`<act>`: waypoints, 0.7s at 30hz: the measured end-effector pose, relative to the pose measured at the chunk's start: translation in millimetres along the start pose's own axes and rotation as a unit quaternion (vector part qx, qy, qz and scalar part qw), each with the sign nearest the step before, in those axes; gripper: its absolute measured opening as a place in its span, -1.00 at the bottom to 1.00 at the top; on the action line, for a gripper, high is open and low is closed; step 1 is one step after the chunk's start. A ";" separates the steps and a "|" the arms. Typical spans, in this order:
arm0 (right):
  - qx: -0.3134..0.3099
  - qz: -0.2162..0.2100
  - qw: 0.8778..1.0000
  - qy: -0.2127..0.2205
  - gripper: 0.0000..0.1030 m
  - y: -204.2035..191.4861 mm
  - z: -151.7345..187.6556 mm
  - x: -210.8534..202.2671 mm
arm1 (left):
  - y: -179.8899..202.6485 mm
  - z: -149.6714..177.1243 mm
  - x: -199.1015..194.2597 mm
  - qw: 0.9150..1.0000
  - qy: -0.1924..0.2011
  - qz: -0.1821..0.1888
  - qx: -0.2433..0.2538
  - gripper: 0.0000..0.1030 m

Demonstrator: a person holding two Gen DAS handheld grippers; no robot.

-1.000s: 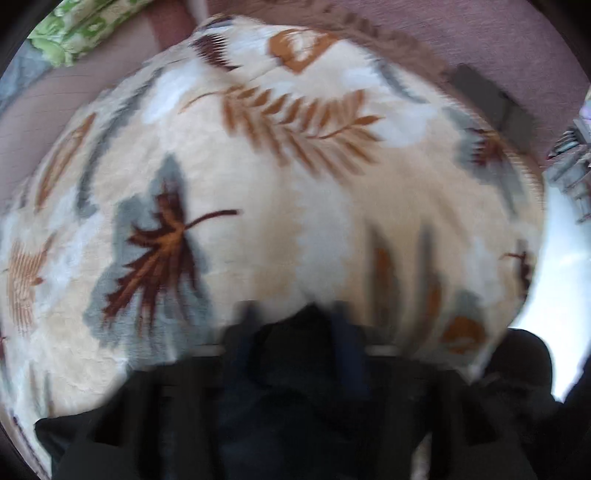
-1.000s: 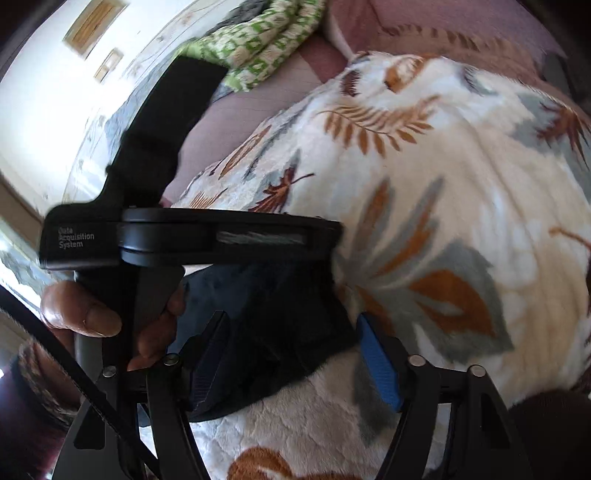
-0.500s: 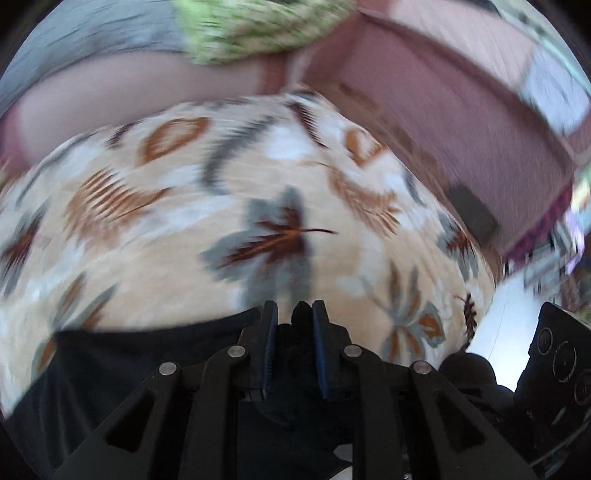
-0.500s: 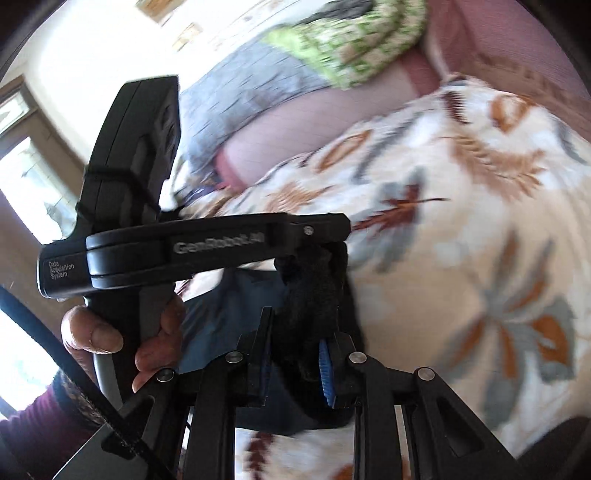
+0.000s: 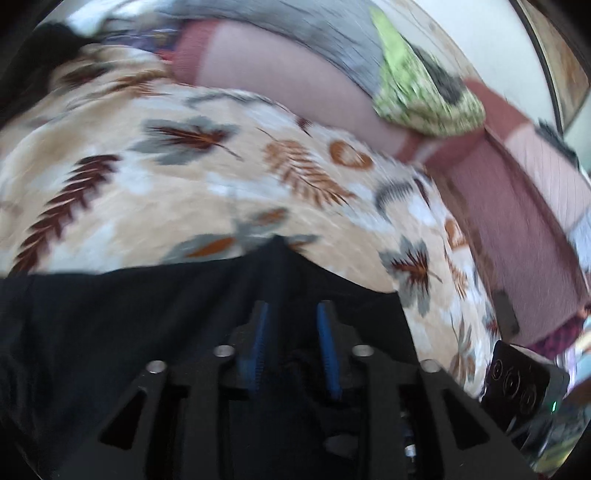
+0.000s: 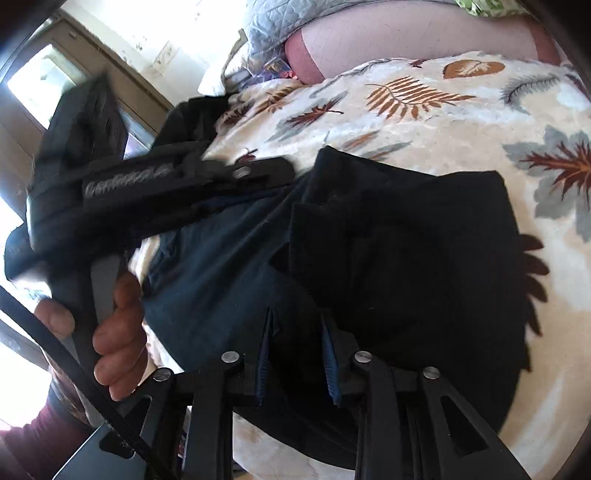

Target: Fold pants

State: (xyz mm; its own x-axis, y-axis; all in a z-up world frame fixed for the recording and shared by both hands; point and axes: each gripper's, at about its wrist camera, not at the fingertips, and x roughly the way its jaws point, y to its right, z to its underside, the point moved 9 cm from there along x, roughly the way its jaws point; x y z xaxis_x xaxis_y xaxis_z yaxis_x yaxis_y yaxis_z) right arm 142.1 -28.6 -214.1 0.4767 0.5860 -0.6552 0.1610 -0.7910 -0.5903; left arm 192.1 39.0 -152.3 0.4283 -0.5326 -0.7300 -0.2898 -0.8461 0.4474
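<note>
The dark navy pants (image 6: 399, 258) lie on a leaf-patterned blanket (image 6: 461, 122), with a folded layer lying over the lower one. My right gripper (image 6: 295, 332) is shut on the pants' near edge; dark cloth fills the narrow gap between its blue pads. My left gripper (image 5: 291, 314) is likewise shut on the pants (image 5: 147, 325), which spread dark across the lower part of the left wrist view. The left gripper's body (image 6: 166, 184) and the hand holding it show at left in the right wrist view.
The leaf blanket (image 5: 184, 177) covers a bed with a pink sheet (image 5: 280, 77). A grey quilted pillow (image 6: 295, 22) and a green patterned cloth (image 5: 417, 99) lie at the far end. A window is at left in the right wrist view.
Both grippers have swung round with the pants in them, and the cloth now lies spread and folded over on the blanket. The right gripper, open a second ago, closed on the cloth.
</note>
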 end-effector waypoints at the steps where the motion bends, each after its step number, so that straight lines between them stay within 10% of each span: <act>1: 0.010 -0.014 1.000 -0.003 -0.30 0.0 0.0 -0.5 | -9.0 2.5 -7.3 1.000 0.015 -0.010 -0.008 -0.28; 7: 0.023 -0.062 0.998 -0.010 -0.22 -11.5 -5.3 -24.5 | -46.1 15.8 -37.5 0.995 0.078 -0.058 -0.029 -0.09; 15: 0.071 -0.010 0.997 0.037 -0.22 -5.1 -43.6 -26.5 | -102.0 23.6 -85.2 0.979 0.148 -0.105 -0.097 -0.05; 21: 0.150 -0.092 0.982 -0.064 -0.22 -19.3 -27.4 47.1 | -181.3 27.6 -159.0 0.937 0.228 -0.146 -0.218 0.19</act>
State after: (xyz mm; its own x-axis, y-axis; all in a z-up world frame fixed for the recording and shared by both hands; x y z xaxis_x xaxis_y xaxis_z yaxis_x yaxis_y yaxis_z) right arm 185.1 9.5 -220.7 0.3485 0.7470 -0.5662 -0.0367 -0.5927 -0.8046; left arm 153.0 277.6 -131.5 0.7852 -0.1451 -0.6021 0.2327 -0.8318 0.5039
